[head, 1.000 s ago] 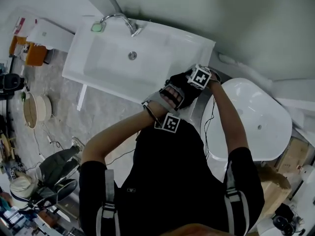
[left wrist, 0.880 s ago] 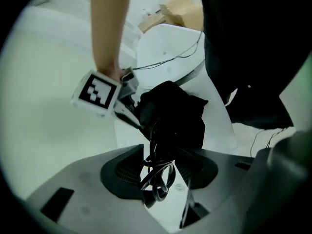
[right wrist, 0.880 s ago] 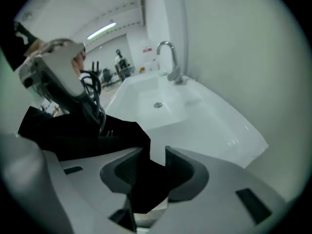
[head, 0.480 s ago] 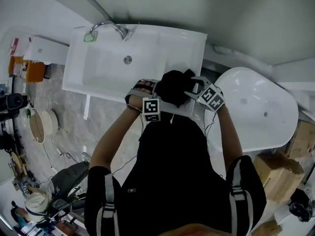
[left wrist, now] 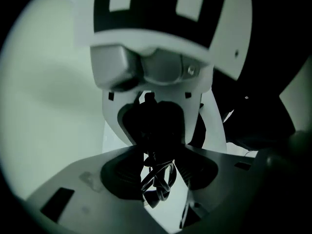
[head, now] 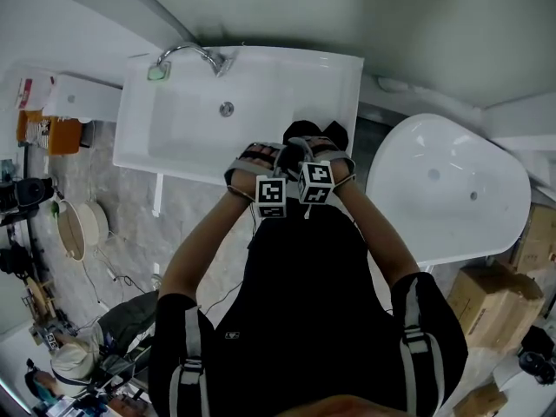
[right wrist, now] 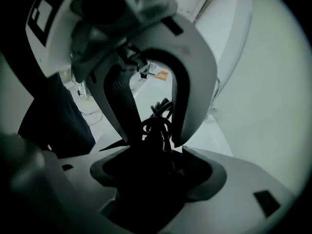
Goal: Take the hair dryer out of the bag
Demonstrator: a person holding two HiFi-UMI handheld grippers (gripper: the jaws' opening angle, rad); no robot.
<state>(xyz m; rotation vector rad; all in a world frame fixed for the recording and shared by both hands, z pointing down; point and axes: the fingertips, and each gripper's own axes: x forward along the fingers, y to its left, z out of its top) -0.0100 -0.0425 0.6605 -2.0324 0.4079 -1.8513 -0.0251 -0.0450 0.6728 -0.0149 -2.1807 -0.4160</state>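
Observation:
A black bundle, the bag or the hair dryer (head: 309, 137), lies on the near right edge of the white sink (head: 174, 120); I cannot tell which it is. Both grippers point into it side by side. My left gripper (head: 276, 159) (left wrist: 158, 179) stands open; a coiled black cord (left wrist: 157, 179) hangs between its pads with light gaps on both sides. My right gripper (head: 314, 150) (right wrist: 156, 172) has just been opening its jaws, and a dark mass (right wrist: 141, 179) sits between them, not pressed. Each gripper view shows the other gripper straight ahead, with the cord (right wrist: 158, 123) in between.
A chrome tap (head: 195, 52) stands at the sink's far left. A white tub (head: 452, 189) lies to the right, with cardboard boxes (head: 473, 289) below it. Baskets and cables (head: 69, 224) litter the tiled floor at the left.
The right gripper has swung left from the tub side to sit next to the left gripper, and its jaws have opened. The left gripper shifted left a second ago and then kept still.

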